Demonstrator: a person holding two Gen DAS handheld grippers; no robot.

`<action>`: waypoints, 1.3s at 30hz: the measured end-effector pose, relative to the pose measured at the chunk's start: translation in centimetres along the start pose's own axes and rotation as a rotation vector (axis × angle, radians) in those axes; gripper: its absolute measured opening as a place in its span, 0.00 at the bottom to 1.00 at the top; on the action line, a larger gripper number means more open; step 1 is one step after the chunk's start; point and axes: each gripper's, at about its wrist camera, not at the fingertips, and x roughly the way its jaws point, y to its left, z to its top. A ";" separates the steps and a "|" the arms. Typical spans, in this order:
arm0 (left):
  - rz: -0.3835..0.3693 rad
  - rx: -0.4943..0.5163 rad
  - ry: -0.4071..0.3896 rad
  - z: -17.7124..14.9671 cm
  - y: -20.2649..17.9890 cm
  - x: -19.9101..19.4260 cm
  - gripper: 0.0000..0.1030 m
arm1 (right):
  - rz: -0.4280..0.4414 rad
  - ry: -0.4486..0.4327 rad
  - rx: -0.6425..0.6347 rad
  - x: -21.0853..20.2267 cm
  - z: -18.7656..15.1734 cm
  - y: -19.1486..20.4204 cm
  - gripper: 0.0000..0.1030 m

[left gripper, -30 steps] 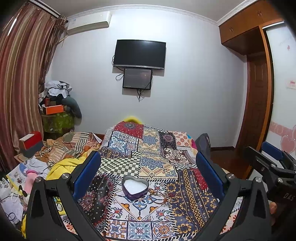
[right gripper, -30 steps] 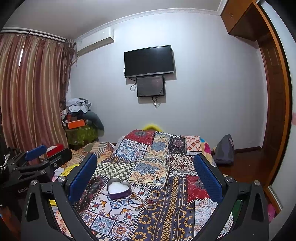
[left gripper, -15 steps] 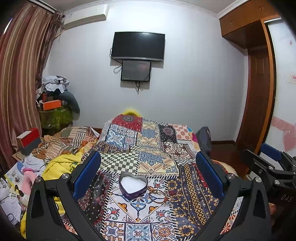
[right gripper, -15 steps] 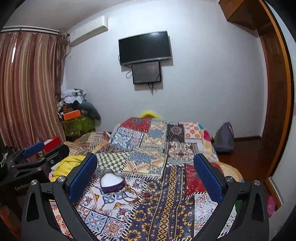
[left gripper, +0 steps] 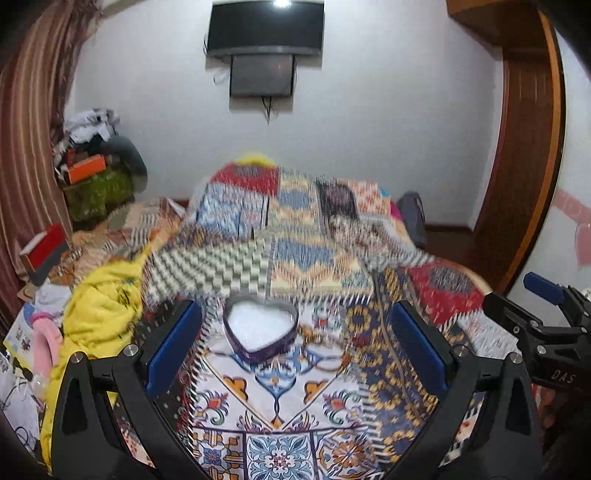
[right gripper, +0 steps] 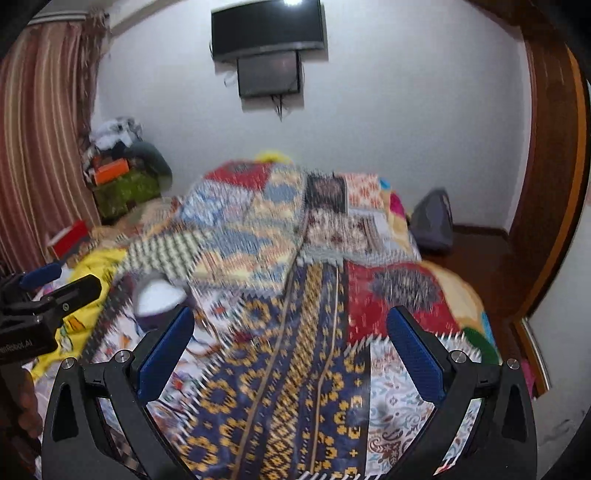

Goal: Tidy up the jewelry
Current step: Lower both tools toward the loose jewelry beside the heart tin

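Note:
A purple heart-shaped jewelry box [left gripper: 260, 329] with a white lining stands open on the patterned bedspread [left gripper: 280, 428]. It shows blurred at the left of the right wrist view [right gripper: 157, 301]. A thin chain-like piece [left gripper: 325, 334] lies just right of the box, blurred. My left gripper [left gripper: 295, 347] is open and empty, with the box between and just beyond its blue fingers. My right gripper [right gripper: 290, 347] is open and empty over the bedspread [right gripper: 295, 387], to the right of the box. Each gripper shows at the edge of the other's view.
A yellow blanket [left gripper: 99, 310] and piled clothes lie left of the bed. A red box [left gripper: 44, 251] and cluttered stand [left gripper: 96, 181] sit by the curtain. A grey bag [right gripper: 432, 221] stands on the floor by the wooden door [right gripper: 546, 184]. A TV [left gripper: 266, 27] hangs on the wall.
Both grippers have tilted down and moved forward toward the bed. The heart box now sits larger and closer between the left fingers. Both grippers stay open.

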 end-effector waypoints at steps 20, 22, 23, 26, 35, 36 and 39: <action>-0.128 -0.034 0.350 -6.4 0.8 11.2 0.48 | 0.276 0.310 -0.029 8.9 -2.9 1.4 0.45; -0.145 -0.048 0.366 -6.5 1.0 11.9 0.44 | 0.294 0.326 -0.033 9.5 -3.0 1.7 0.42; -0.154 -0.053 0.371 -6.4 1.0 12.3 0.41 | 0.303 0.333 -0.034 9.8 -3.0 1.9 0.40; -0.180 -0.061 0.380 -6.0 1.1 13.4 0.35 | 0.320 0.348 -0.041 10.6 -3.0 2.2 0.37; -0.141 -0.069 0.396 -5.8 1.6 16.2 0.24 | 0.342 0.385 -0.036 12.4 -3.5 2.9 0.32; -0.142 -0.065 0.396 -5.8 1.6 16.3 0.24 | 0.343 0.383 -0.038 12.4 -3.5 3.0 0.32; -0.156 -0.063 0.408 -5.6 1.6 17.0 0.24 | 0.341 0.382 -0.038 12.8 -3.7 3.0 0.29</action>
